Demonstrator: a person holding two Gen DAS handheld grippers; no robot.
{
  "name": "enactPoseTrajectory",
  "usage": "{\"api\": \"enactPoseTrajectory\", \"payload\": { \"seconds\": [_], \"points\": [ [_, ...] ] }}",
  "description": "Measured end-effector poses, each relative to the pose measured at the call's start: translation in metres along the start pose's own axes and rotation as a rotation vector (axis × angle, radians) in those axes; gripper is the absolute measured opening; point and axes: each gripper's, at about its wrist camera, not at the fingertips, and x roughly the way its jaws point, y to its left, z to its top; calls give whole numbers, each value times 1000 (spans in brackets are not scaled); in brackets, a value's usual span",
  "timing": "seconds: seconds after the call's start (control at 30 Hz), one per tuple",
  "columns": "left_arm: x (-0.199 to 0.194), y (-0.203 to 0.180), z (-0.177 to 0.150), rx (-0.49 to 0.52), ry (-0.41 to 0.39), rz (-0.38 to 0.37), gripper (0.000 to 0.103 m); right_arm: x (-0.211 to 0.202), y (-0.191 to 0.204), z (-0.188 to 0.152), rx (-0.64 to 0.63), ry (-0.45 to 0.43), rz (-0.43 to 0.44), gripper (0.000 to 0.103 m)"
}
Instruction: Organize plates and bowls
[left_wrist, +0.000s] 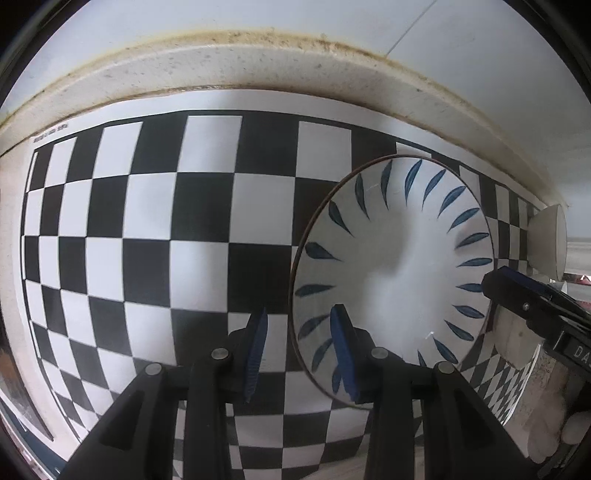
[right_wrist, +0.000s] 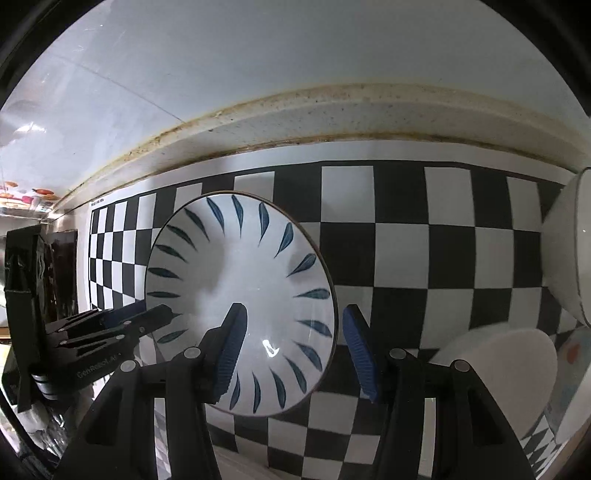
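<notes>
A white bowl with blue leaf strokes (left_wrist: 395, 266) (right_wrist: 240, 295) sits upright on the black-and-white checkerboard sheet (left_wrist: 147, 240) (right_wrist: 424, 258). My left gripper (left_wrist: 300, 354) points down over the bowl's left rim. One blue pad hangs over the bowl's inside. The other stands outside, with a strip of checkerboard showing between it and the rim. My right gripper (right_wrist: 295, 350) straddles the bowl's right rim the same way, its jaws wider and neither pad pressing. Each gripper shows in the other's view, the right (left_wrist: 493, 286) and the left (right_wrist: 147, 314), at opposite sides of the bowl.
A speckled stone curb (left_wrist: 258, 66) (right_wrist: 332, 110) and tiled wall close off the back. A plain white bowl (left_wrist: 550, 240) (right_wrist: 569, 251) stands at the right. A second white dish (right_wrist: 498, 365) and a dish with an orange mark (right_wrist: 572, 354) lie lower right. A gloved hand (left_wrist: 554, 435) holds the right gripper.
</notes>
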Motion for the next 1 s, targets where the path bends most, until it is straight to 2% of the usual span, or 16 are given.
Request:
{"api": "enactPoseTrajectory", "payload": {
  "seconds": [0.3,0.5,0.57,0.6,0.67,0.7,1.0],
  "points": [
    [10,-1,5,24,1,-7,33,24,-12,13,27,44,-5,55],
    [10,0,0,56,-12,-24,31,29,-13,12,38,68,41,42],
    [7,1,-2,52,-17,-51,23,30,-11,11,24,63,28,40],
    [8,0,5,48,-18,-54,23,30,-9,11,18,61,19,39],
    [8,1,4,41,-22,-63,23,30,-8,10,10,55,-13,27],
    [7,3,3,33,-25,-71,23,30,-9,9,3,51,-30,25],
    [-2,24,-8,6,-45,-71,23,32,-5,-2,-32,54,28,20]
  ]
}}
